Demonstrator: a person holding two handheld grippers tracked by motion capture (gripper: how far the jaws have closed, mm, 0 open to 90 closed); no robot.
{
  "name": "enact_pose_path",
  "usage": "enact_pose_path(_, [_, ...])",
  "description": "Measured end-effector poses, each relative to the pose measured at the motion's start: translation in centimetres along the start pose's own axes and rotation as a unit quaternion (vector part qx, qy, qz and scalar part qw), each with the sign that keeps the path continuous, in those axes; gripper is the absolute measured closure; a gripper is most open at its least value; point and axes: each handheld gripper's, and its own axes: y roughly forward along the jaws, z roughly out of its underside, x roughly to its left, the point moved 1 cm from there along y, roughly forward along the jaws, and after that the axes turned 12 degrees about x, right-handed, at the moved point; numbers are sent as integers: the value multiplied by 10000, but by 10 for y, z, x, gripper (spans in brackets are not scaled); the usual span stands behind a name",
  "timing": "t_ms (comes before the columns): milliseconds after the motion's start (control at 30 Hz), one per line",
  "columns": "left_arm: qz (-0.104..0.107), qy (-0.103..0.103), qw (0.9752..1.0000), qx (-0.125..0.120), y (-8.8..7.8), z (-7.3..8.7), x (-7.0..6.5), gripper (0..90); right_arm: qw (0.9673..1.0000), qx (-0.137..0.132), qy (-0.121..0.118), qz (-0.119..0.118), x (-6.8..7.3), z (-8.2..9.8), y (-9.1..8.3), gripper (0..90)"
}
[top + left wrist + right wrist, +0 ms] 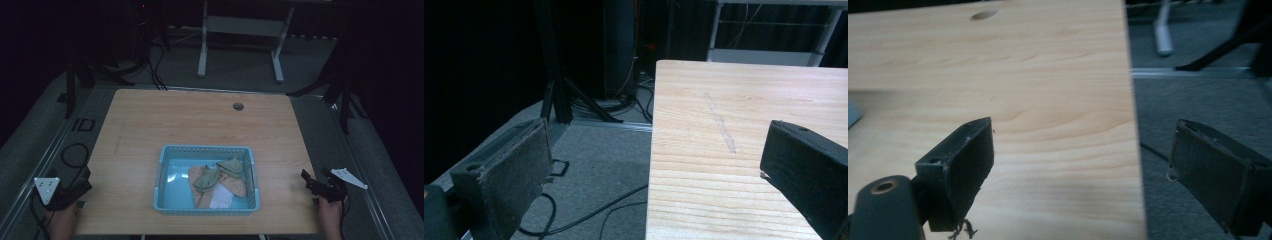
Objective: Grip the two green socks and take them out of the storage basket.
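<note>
High view, from the left: left gripper (85, 182) parked at the table's (200, 115) near left corner, jaws spread wide, nothing between them. Left gripper view confirms it (649, 165): one finger over the grey floor (594, 165), the other over bare wood, the table edge running up between the two.

Well to the right of those fingers, midway to the other pair: blue basket (165, 150) at the near middle of the table. Inside, toward its right half, a loose heap of cloth pieces (206, 180), green over peach, with a white piece (220, 200) at the near side. Touched by no finger.

Further right: right gripper (316, 179) at the near right edge, likewise released and empty. Right gripper view (1083, 165) puts its left finger over wood and its right finger past the edge, over floor; cable hole (984, 15) far ahead.

Judging by this, start of the job: both tools at rest, the reach not yet begun. Next move probably calls for swinging one open gripper inward over the basket, dipping below the rim, and closing on a single top piece rather than the whole heap.
</note>
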Motion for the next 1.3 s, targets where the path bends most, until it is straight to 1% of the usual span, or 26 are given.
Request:
enact_pose_path(67, [12, -26, 10000, 6, 0, 0, 0, 4, 9996, 140, -117, -204, -1, 0, 0, 108])
enact_pose_path(100, [12, -26, 10000, 6, 0, 0, 0, 4, 9996, 140, -117, -204, -1, 0, 0, 108])
enact_pose_path(133, [6, -23, 10000, 5, 0, 0, 0, 4, 9990, 192, -162, -365, -1, 1, 0, 108])
enact_pose_path(167, [2, 32, 10000, 22, 0, 0, 0, 4, 9984, 260, -216, -459, -1, 1, 0, 108])
enact_pose_path(200, [2, 32, 10000, 22, 0, 0, 0, 4, 9960, 390, -379, -707, -1, 0, 2, 108])
enact_pose_path(233, [30, 27, 10000, 42, 1, 0, -1, 4, 9942, 530, -486, -798, 0, 0, 3, 108])
enact_pose_path(267, [66, 28, 10000, 54, 1, -1, -1, 4, 9925, 591, -626, -865, 2, -1, 4, 108])
enact_pose_path(300, [78, 21, 10000, 54, 1, -1, 0, 4, 9899, 659, -776, -985, 3, -1, 5, 108])
enact_pose_path(333, [73, 19, 10000, 51, 1, -1, 0, 4, 9867, 757, -899, -1121, 5, -2, 6, 108])
enact_pose_path(367, [70, 22, 10000, 47, 1, 0, -1, 4, 9841, 792, -1048, -1199, 7, -3, 7, 114])
enact_pose_path(400, [69, 29, 10000, 46, 1, 0, -1, 4, 9804, 831, -1194, -1328, 9, -5, 7, 131])
enact_pose_path(433, [74, 27, 10000, 50, 1, 0, -1, 4, 9756, 948, -1290, -1504, 11, -6, 8, 130])
enact_pose_path(500, [102, 54, 9999, 57, 1, 0, -1, 4, 9679, 1031, -1545, -1690, 16, -9, 9, 130])
enact_pose_path(533, [99, 66, 9999, 52, 1, 0, -1, 4, 9634, 1087, -1651, -1808, 19, -11, 9, 130])
enact_pose_path(567, [93, 73, 9999, 54, 1, 0, -2, 4, 9602, 1111, -1716, -1905, 23, -13, 9, 130])
enact_pose_path(600, [98, 84, 9999, 59, 1, 0, -2, 4, 9557, 1149, -1787, -2036, 26, -16, 9, 130])
enact_pose_path(667, [100, 95, 9999, 70, 1, -1, -2, 4, 9487, 1213, -1963, -2163, 35, -22, 9, 130])
enact_pose_path(700, [112, 130, 9998, 96, 1, -1, -2, 4, 9434, 1284, -2041, -2276, 40, -26, 9, 130])
enact_pose_path(767, [97, 144, 9998, 94, 1, -1, -3, 4, 9364, 1362, -2172, -2398, 49, -33, 8, 130])
enact_pose_path(900, [70, 172, 9998, 87, 1, -1, -4, 4, 9240, 1415, -2486, -2539, 69, -50, 6, 130])
enact_pose_path(967, [81, 178, 9998, 88, 1, -1, -4, 4, 9164, 1481, -2614, -2646, 79, -57, 4, 127])
enact_pose_path(1000, [84, 178, 9998, 83, 1, -1, -4, 4, 9143, 1476, -2676, -2657, 84, -61, 4, 124])
enact_pose_path(1033, [86, 174, 9998, 83, 1, -1, -4, 4, 9134, 1457, -2731, -2645, 89, -65, 3, 124])
enact_pose_path(1100, [100, 184, 9997, 90, 1, -1, -4, 4, 9073, 1496, -2810, -2746, 98, -72, 2, 124])
enact_pose_path(1200, [112, 189, 9997, 91, 1, -1, -4, 4, 8994, 1542, -2971, -2812, 112, -81, 2, 123])
enact_pose_path(1300, [122, 193, 9997, 100, 1, -1, -4, 4, 8915, 1517, -3166, -2864, 127, -90, 4, 123])
